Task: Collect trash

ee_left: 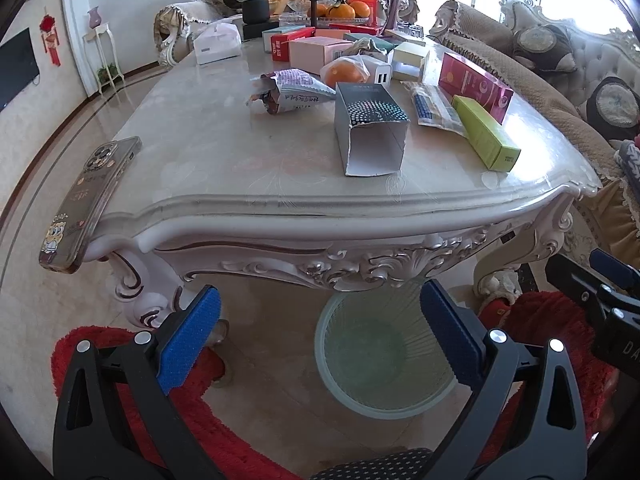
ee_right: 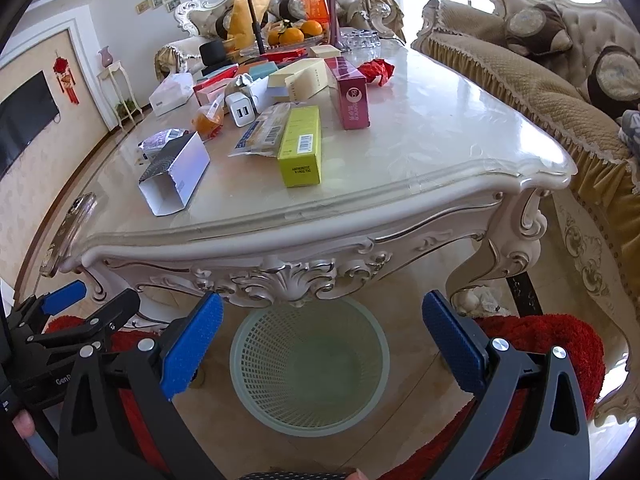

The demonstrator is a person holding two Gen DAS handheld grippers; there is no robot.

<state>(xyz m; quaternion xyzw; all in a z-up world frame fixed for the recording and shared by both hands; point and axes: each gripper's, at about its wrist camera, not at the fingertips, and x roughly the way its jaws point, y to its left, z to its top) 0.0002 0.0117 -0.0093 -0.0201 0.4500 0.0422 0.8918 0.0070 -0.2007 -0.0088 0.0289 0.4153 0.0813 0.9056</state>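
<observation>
Sunlit and crowded with tufted, fringed sofas point(ee_right: 532, 92), the living room centres on a carved cream table point(ee_left: 280, 208) whose glossy marble top carries most of the clutter. Beneath its near edge, on the tiled floor between red fuzzy slippers point(ee_right: 556, 344), stands a pale green mesh wastebasket point(ee_right: 256, 364), upright, with nothing visible inside. On the table top, nearest the front edge, a grey dotted carton point(ee_left: 370, 128) lies on its side with its open end facing forward; to its right lies a lime-green box point(ee_left: 486, 132), and just behind that a magenta box point(ee_left: 474, 82). A flat clear wrapper with blue print point(ee_left: 430, 104) lies partly under the green box. Left of the carton is a torn, crumpled snack packet point(ee_left: 288, 90), and behind it a bagged orange point(ee_left: 346, 72) beside a white USB charger point(ee_left: 381, 73). A crumpled red wrapper point(ee_right: 376, 70) lies farther back near the right edge. More boxes, a tissue pack point(ee_left: 218, 44) and a fruit dish of oranges point(ee_left: 344, 10) fill the far end. A phone in a clear cartoon case point(ee_left: 86, 204) overhangs the left corner. Both sets of tongs hang low in front of the table above the basket: the left tongs point(ee_left: 318, 340) are spread wide and empty, and the right tongs point(ee_right: 322, 344) are likewise released, gripping nothing.
</observation>
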